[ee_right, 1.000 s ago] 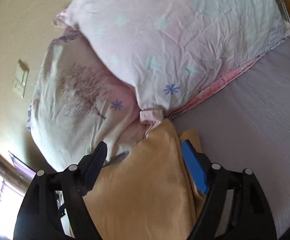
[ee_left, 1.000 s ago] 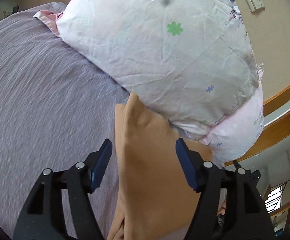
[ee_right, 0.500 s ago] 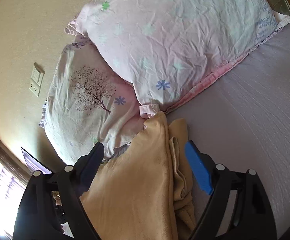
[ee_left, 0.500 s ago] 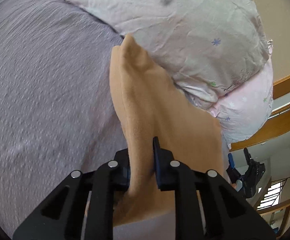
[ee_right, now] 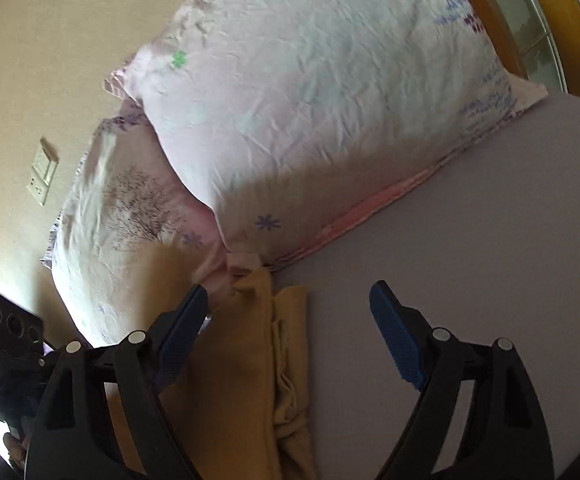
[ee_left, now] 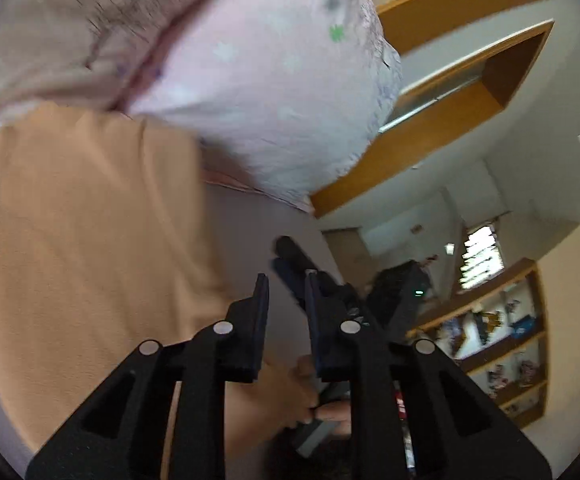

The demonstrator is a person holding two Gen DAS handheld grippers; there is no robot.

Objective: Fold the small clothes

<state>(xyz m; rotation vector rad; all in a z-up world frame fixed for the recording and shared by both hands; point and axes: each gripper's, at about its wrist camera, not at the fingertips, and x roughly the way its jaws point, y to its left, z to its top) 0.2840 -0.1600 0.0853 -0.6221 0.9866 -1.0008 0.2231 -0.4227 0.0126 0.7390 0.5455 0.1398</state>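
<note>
Both grippers – black plastic frames w/ silver screws, blue ribbed pads (ee_right: 399,344) on jaws; bare skin

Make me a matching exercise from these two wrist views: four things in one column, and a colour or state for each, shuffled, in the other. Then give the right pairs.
Things:
1. right gripper
2. tan garment
3. upper pillow
4. bedsheet

States or colours:
A. plain greyish purple
B. pale pink with small flower prints
C. jaws wide apart, holding nothing
D. folded, lying flat with one end against the pillows

Pairs: 1-C, 2-D, 3-B, 4-A
</note>
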